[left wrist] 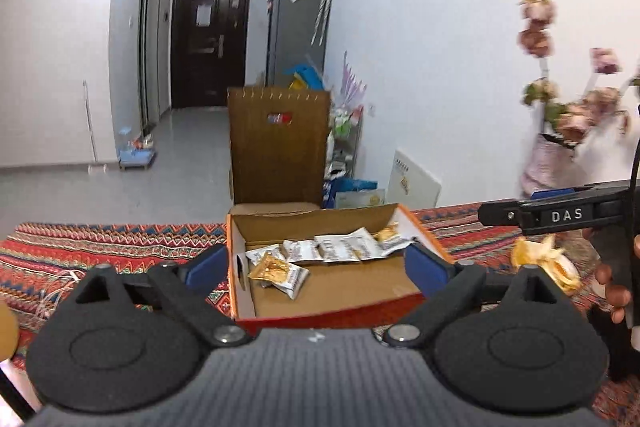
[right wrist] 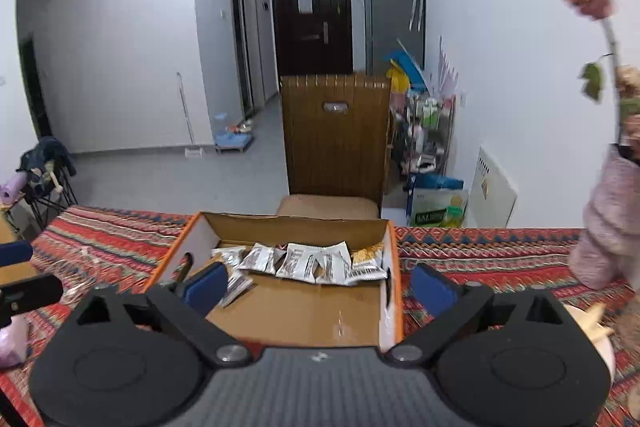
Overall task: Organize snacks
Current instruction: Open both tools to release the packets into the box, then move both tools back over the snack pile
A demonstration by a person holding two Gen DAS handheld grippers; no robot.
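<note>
Cardboard box, orange outside and brown inside, is sitting open-topped on the patterned tablecloth; we are taking it as our landmark. Snack packets are lying in a loose row along the box's far wall, mostly white wrappers with a gold one at the right end of the row. Two more packets, one gold and one white, are lying apart from the row, nearer the box's left wall.

We are seeing the left gripper hanging above the near edge of the box, its blue pads standing wide apart, one beyond each side wall, nothing between them but the box below. The right gripper is also hovering at the near edge of the box, its tongs spread wide and empty; its left pad is showing over the box's inside, its right pad outside the right wall.

Right of the box, a few loose yellow snacks are lying on the cloth. Beyond the box, a brown chair back is standing. Far right of the box, dried flowers are rising from a pink wrapping.
</note>
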